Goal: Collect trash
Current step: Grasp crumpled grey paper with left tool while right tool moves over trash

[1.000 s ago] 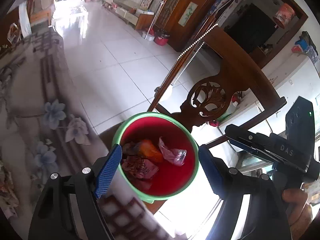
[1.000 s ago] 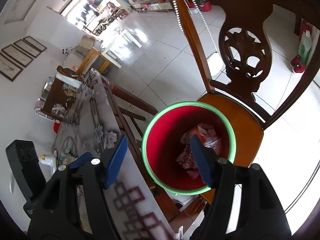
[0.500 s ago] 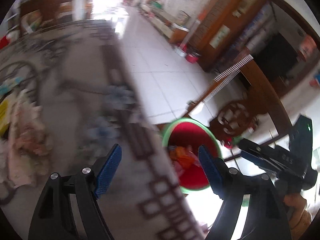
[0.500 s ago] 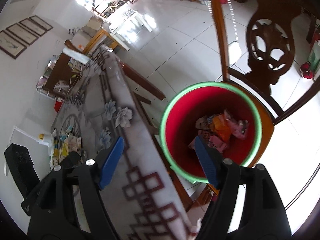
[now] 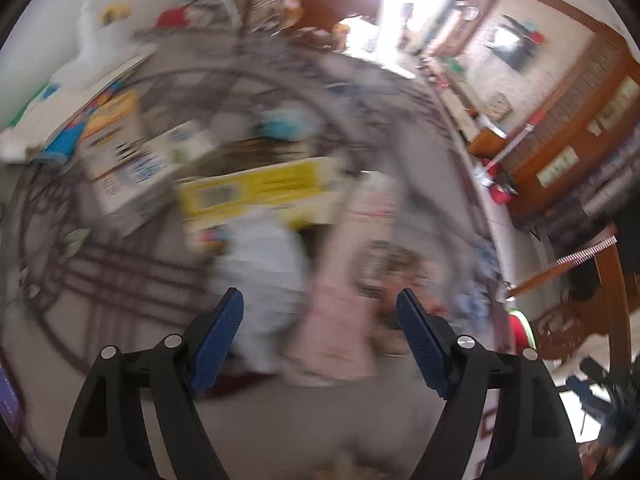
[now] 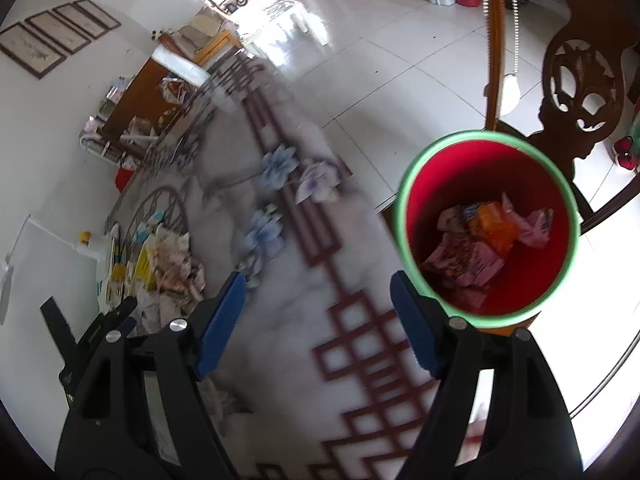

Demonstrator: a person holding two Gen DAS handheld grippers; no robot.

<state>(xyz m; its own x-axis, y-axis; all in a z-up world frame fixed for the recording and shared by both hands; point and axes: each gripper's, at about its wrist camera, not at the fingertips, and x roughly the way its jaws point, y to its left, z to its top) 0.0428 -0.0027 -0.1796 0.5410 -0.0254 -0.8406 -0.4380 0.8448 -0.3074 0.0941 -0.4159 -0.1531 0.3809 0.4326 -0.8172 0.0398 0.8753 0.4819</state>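
My left gripper point(image 5: 320, 304) is open over a blurred heap of trash on the table. A pale blue wrapper point(image 5: 260, 276) and a pink wrapper point(image 5: 340, 320) lie under its fingers, with a yellow box point(image 5: 260, 192) behind them. Nothing is gripped. My right gripper point(image 6: 318, 292) hangs open and empty above the patterned tablecloth point(image 6: 288, 328). To its right stands the red bin with a green rim point(image 6: 486, 134), with crumpled wrappers point(image 6: 468, 256) inside. The trash heap point(image 6: 168, 264) shows at that view's left.
The bin sits on a carved wooden chair point(image 6: 580, 92) beside the table edge; its rim point(image 5: 524, 328) peeks in at the left wrist view's right. White boxes point(image 5: 132, 168) and a white bottle point(image 6: 90, 246) crowd the table's far side. Tiled floor point(image 6: 400, 60) lies beyond.
My left gripper swung from above the bin to over the trash heap on the table. My right gripper drifted off the bin toward the table, its jaws a little wider.
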